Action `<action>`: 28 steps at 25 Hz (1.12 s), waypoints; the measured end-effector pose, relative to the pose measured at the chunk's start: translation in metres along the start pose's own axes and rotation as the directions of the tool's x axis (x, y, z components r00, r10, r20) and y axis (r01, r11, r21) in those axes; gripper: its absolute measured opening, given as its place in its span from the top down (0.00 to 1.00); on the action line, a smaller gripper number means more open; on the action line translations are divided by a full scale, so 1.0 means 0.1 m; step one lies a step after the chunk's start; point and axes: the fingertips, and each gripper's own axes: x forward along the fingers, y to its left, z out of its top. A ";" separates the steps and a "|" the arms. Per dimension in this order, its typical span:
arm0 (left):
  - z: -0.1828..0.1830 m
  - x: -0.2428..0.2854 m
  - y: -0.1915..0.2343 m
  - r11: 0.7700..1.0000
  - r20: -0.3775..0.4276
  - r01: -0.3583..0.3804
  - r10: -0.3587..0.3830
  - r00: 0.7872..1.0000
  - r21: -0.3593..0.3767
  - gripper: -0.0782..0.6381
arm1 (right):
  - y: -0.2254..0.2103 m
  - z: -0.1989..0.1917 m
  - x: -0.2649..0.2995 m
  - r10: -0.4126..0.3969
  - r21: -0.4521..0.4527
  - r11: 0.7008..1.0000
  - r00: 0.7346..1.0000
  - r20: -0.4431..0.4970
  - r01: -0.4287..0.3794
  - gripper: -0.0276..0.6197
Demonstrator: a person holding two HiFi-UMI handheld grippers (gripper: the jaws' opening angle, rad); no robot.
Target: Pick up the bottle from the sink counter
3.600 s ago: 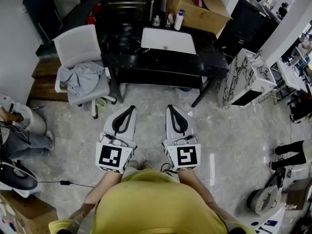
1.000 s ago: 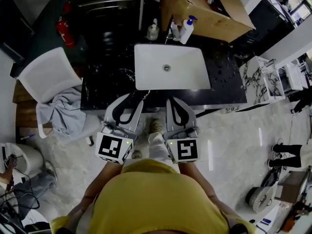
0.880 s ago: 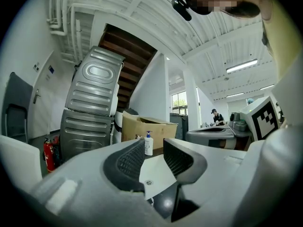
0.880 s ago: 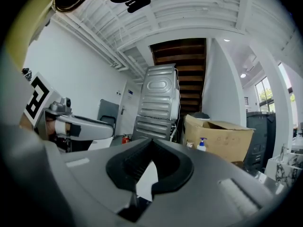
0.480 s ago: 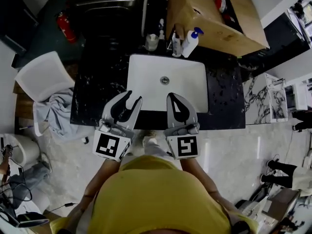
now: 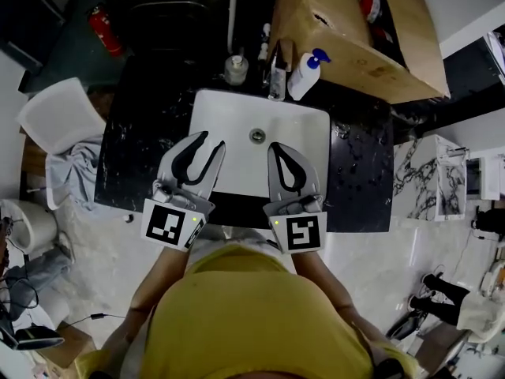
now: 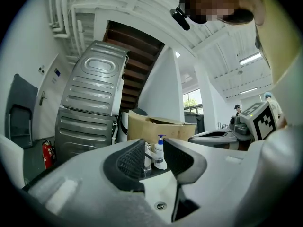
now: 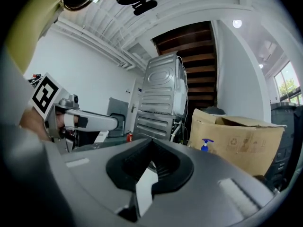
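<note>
Jaws: left gripper (image 6: 208,139) apart, right gripper (image 6: 278,148) together; bottle (image 6: 302,77) upright.

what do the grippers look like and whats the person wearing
The left gripper and right gripper are matching pale grey shells, each with two curved jaws lined in ribbed black padding and a white cube with black square markers at the back. The person wears a yellow top.

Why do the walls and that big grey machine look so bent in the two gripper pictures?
Left gripper view: the wide-angle lens bows the grey machine and blackens the corners; a mosaic patch covers a face. Right gripper view: same bowing and dark rim. Head view: milder curving towards the edges, and the white sink looks bright.
</note>
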 end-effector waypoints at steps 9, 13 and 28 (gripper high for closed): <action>-0.10 0.47 0.23 1.000 -0.021 0.019 -0.018 1.000 0.016 0.68 | -0.17 -0.14 0.34 -0.004 0.024 1.000 1.000 -0.012 0.004 0.96; -0.22 0.65 0.30 0.999 -0.050 0.045 -0.044 0.998 0.016 0.66 | -0.17 -0.24 0.49 -0.002 0.047 0.999 0.999 -0.033 0.004 0.96; -0.80 1.26 0.75 0.998 -0.121 0.041 -0.036 0.992 0.040 0.57 | -0.30 -0.64 0.95 -0.011 0.045 0.999 0.996 -0.085 0.014 0.96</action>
